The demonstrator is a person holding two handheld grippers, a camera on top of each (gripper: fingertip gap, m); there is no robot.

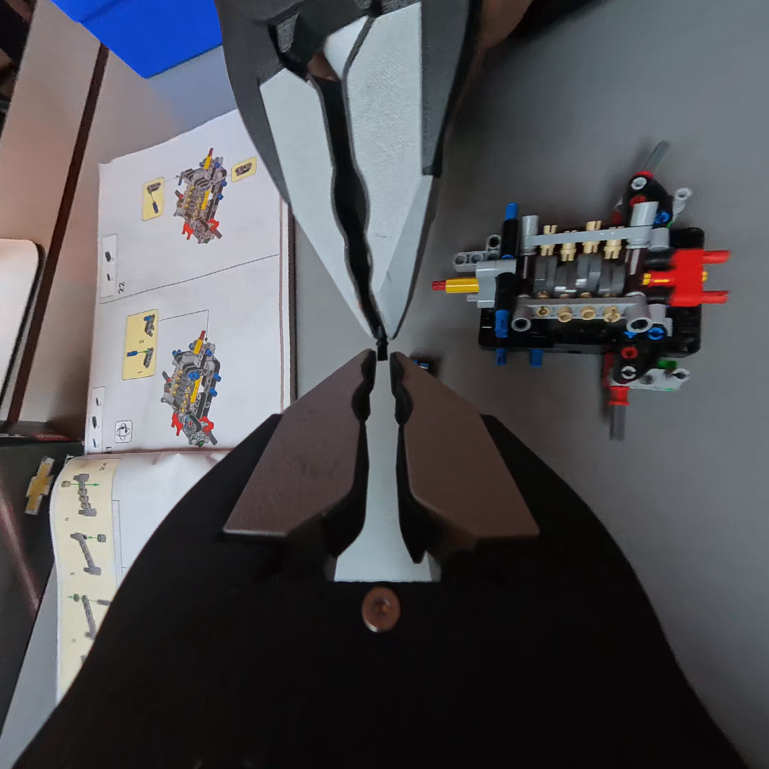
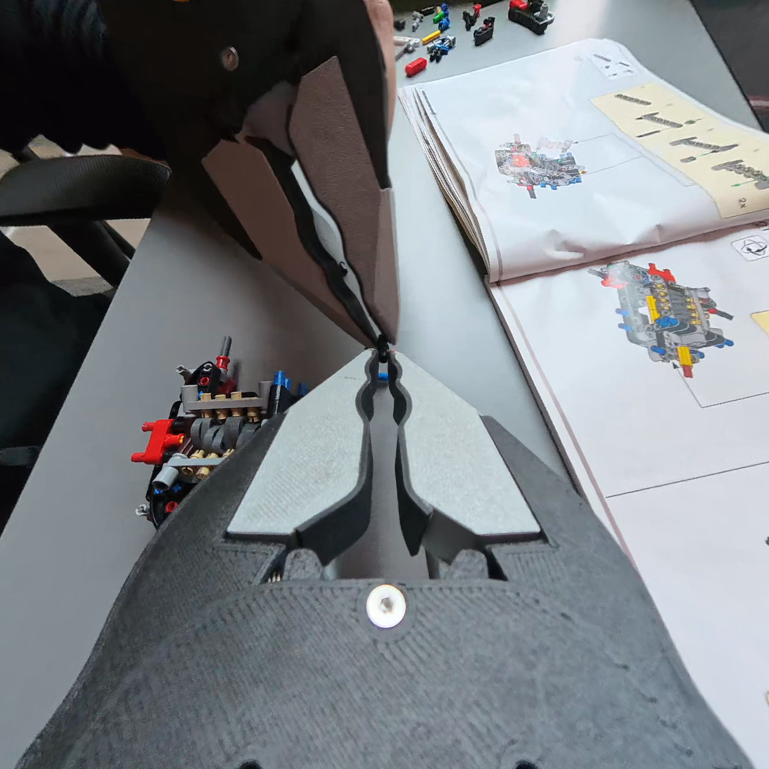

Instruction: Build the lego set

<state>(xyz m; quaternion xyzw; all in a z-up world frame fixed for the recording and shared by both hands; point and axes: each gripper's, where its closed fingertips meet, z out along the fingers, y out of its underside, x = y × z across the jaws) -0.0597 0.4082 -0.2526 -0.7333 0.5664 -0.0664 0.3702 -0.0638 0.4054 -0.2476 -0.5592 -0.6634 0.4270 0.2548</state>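
My two grippers meet tip to tip above the grey table (image 1: 541, 104). My left gripper (image 1: 381, 357), with brown fingers, is closed on a small black piece (image 1: 381, 346). It also shows in the right wrist view (image 2: 380, 338). My right gripper (image 2: 383, 354), with grey fingers, pinches a small blue pin (image 2: 383, 376) that meets the black piece (image 2: 381, 346). It enters the left wrist view from above (image 1: 380, 333). The half-built model (image 1: 591, 291), grey, black and red with tan pins, lies on the table to the side, partly hidden by my right gripper (image 2: 208, 428).
The open instruction booklet (image 1: 187, 291) (image 2: 624, 208) lies beside the grippers. Another small black and blue piece (image 1: 425, 362) lies on the table. Loose parts (image 2: 441, 33) are scattered at the far end. A blue box (image 1: 154, 33), a black box (image 1: 33, 478) and a chair (image 2: 75, 187) sit nearby. My left and right fingertips are right by each other.
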